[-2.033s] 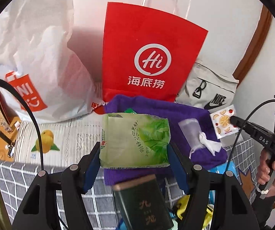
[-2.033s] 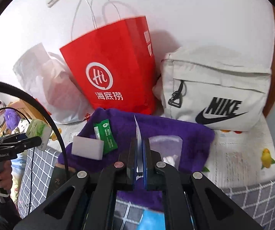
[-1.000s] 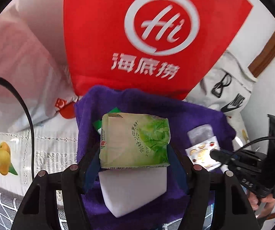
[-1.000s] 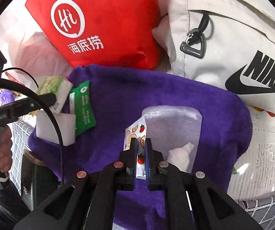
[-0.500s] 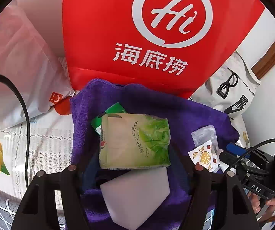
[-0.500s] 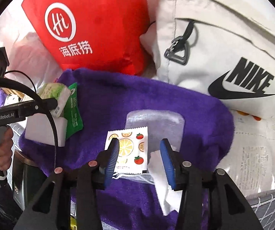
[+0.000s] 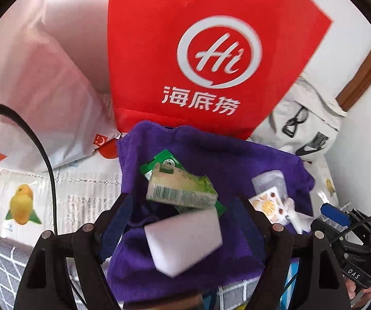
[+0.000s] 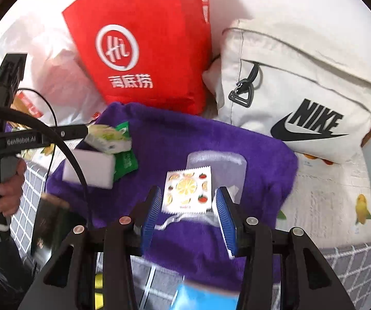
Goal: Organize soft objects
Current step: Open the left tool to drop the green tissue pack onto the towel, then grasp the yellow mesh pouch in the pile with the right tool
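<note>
Both your grippers stand apart, holding nothing.
Left gripper, jaws just widening, has the green pack tilted on the sponge; right gripper flanks the fruit-print sachet on the purple towel.

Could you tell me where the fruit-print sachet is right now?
In the right wrist view, the fruit-print sachet lies on the purple towel, overlapping the clear pouch.
</note>
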